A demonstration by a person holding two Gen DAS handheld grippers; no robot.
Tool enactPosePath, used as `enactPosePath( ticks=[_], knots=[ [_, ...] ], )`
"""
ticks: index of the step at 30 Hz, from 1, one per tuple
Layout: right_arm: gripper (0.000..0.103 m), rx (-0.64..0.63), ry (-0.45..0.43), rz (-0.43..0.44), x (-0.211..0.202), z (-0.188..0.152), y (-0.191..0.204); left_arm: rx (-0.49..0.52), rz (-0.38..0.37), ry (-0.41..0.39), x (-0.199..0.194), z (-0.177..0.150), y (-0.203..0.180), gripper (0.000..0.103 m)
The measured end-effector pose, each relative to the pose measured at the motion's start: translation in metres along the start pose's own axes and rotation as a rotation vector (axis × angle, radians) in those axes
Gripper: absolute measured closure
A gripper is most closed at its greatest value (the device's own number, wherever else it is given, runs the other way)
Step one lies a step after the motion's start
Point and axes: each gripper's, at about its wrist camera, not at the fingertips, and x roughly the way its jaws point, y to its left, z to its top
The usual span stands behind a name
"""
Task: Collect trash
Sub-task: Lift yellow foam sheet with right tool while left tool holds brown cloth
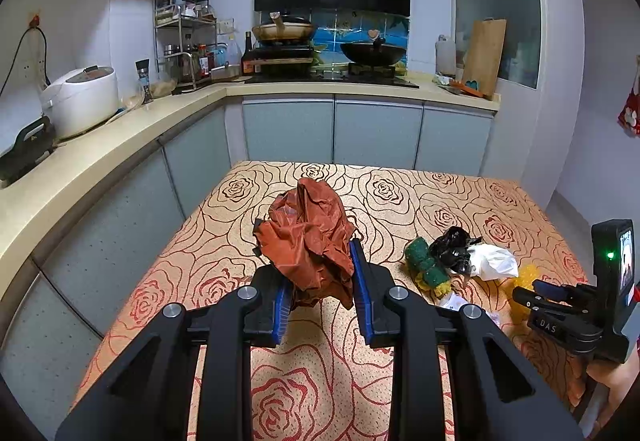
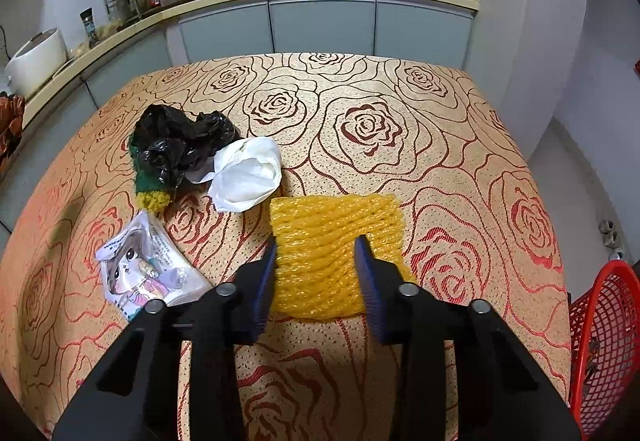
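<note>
Left wrist view: the left gripper point(image 1: 320, 273) squeezes a crumpled red bag point(image 1: 310, 237), lifted above the table point(image 1: 400, 193). The right gripper point(image 2: 316, 261) is wide open, its fingers either side of the yellow foam net point(image 2: 336, 225). Left of it lie a white bag point(image 2: 246, 173), black bag point(image 2: 180, 141) and snack packet point(image 2: 140, 273). The red basket point(image 2: 604, 333) waits far right, so most trash is still left.

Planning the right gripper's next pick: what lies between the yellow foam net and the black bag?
A crumpled white bag lies between the net and the black bag, in the right wrist view.

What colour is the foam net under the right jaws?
Yellow: the foam net shows best in the right wrist view.
</note>
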Motion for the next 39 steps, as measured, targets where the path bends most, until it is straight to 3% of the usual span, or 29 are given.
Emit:
enactPosePath(
  ticks=[5,13,31,39],
  knots=[
    [0.083,0.012,-0.013,0.022,-0.006,-0.003,-0.002,-0.002,0.005,-0.004,-0.003,0.000,0.002,0.078],
    [0.084,0.022,-0.060,0.040,-0.027,-0.004,-0.003,0.002,0.013,-0.014,-0.009,0.000,0.001,0.078],
    [0.084,0.029,-0.274,0.063,-0.126,0.017,0.001,0.013,0.008,-0.085,-0.037,0.014,-0.007,0.078],
    [0.084,0.047,-0.328,0.054,-0.156,0.014,-0.010,0.020,-0.018,-0.115,-0.052,0.018,-0.015,0.078]
  ],
)
